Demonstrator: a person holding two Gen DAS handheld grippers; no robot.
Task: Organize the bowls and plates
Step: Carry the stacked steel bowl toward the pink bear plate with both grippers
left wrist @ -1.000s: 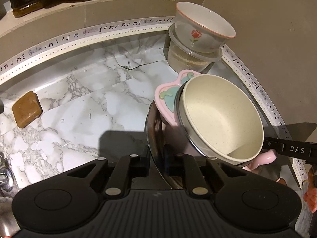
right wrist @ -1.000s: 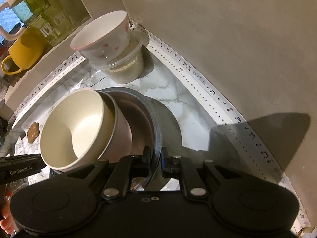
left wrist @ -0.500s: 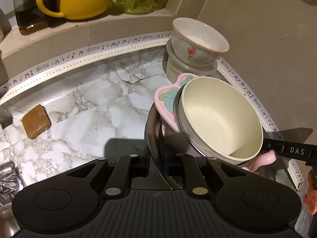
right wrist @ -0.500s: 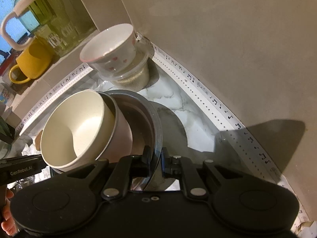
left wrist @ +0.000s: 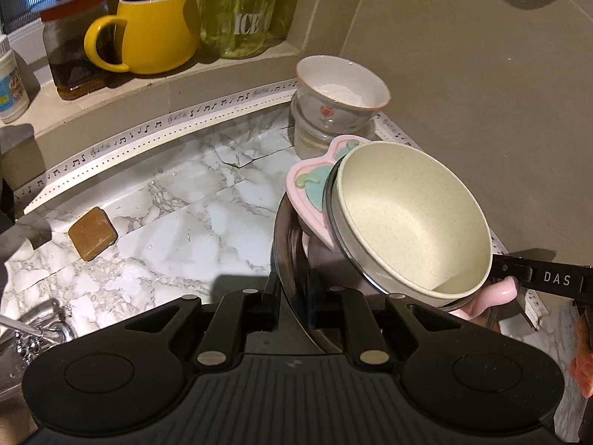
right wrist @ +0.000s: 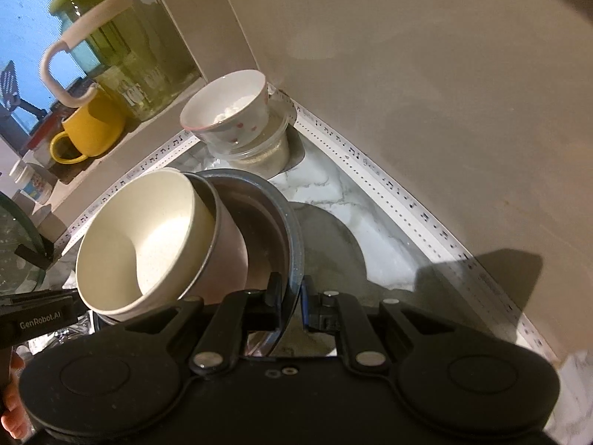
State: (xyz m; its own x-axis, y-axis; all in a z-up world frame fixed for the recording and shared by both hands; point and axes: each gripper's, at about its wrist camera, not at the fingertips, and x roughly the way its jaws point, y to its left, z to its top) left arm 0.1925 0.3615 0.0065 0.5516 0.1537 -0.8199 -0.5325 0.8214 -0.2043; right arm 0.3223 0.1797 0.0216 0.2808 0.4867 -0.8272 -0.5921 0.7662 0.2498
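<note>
A stack of dishes is held in the air between both grippers: a steel bowl [left wrist: 287, 259] at the bottom, a pink heart-shaped dish [left wrist: 309, 189] in it, and a cream bowl [left wrist: 411, 222] tilted on top. My left gripper [left wrist: 292, 296] is shut on the steel bowl's near rim. My right gripper [right wrist: 292, 296] is shut on the opposite rim of the steel bowl [right wrist: 289, 230], with the cream bowl [right wrist: 148, 237] to its left. A white flowered bowl [left wrist: 343, 96] sits on a clear tub [left wrist: 311, 137] in the corner; it also shows in the right wrist view [right wrist: 226, 111].
Marble counter [left wrist: 166, 222] with a brown soap bar [left wrist: 92, 233]. A ledge behind holds a yellow mug [left wrist: 148, 33], a green ICE pitcher [left wrist: 244, 11] and jars. Beige walls [right wrist: 426, 92] meet at the corner. A tap [left wrist: 37, 330] is at lower left.
Both grippers have lifted the dish stack up and back from the counter. The corner bowl and the ledge now sit lower and farther in view.
</note>
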